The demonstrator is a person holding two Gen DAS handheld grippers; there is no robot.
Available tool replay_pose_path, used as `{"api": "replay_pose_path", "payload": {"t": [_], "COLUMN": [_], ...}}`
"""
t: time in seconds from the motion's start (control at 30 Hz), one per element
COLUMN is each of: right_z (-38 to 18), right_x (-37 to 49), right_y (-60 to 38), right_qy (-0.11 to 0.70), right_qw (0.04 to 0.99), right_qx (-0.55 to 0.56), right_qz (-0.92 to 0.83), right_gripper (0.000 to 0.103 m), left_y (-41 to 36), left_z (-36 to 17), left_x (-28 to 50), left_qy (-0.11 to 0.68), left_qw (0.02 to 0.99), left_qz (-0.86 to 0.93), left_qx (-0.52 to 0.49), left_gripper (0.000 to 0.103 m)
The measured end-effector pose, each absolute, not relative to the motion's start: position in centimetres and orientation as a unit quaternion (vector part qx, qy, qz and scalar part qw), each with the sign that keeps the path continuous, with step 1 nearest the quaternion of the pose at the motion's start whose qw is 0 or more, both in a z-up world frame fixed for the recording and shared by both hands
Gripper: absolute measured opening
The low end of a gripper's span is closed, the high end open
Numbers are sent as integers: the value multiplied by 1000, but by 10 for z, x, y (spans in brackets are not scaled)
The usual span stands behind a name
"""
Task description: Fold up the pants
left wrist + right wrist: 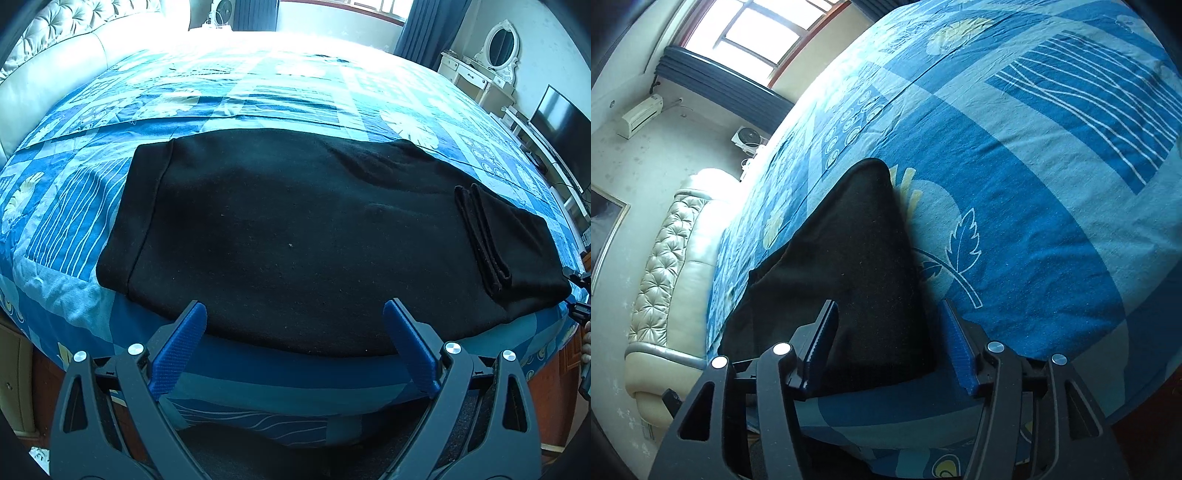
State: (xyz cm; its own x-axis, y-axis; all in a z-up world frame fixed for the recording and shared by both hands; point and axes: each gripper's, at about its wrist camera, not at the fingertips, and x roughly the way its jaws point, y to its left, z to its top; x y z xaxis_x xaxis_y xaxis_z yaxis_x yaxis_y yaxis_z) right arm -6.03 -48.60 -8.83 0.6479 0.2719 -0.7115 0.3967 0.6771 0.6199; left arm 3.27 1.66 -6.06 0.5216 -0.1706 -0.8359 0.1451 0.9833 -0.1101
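Daylight pours in from the window (373,7) at the far side of the room; the far half of the bedspread (258,66) is washed out to near white by glare; the nearer part keeps its blue. The black pants (295,229) show almost no detail, only faint folds. Both views bend strongly at the edges, with dark corners; the right wrist view is tilted, its window (757,33) blown out; the headboard (668,258) catches a bright sheen; focus is fairly sharp.
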Motion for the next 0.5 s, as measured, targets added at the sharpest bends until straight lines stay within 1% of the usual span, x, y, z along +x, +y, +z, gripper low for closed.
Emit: {"api": "replay_pose_path", "payload": {"t": [0.13, 0.2, 0.27, 0.37, 0.5], "right_z": [-65, -54, -48, -46, -47], "right_x": [-68, -71, -73, -71, -67], "right_y": [-476, -468, -457, -441, -423], "right_qy": [398, 385, 377, 383, 403], "right_qw": [839, 848, 853, 858, 867], "right_qx": [367, 360, 358, 341, 291], "right_qz": [-61, -57, -45, -25, -27], "right_gripper": [59, 63, 65, 65, 65], "left_y": [17, 17, 18, 20, 35], "left_z": [-62, -62, -61, -59, -51], "left_x": [32, 33, 33, 35, 40], "left_qy": [482, 483, 483, 481, 485], "left_qw": [871, 871, 871, 871, 867], "left_qz": [-91, -91, -92, -94, -102], "left_qx": [-11, -13, -15, -19, -48], "left_gripper": [96, 96, 96, 96, 96]}}
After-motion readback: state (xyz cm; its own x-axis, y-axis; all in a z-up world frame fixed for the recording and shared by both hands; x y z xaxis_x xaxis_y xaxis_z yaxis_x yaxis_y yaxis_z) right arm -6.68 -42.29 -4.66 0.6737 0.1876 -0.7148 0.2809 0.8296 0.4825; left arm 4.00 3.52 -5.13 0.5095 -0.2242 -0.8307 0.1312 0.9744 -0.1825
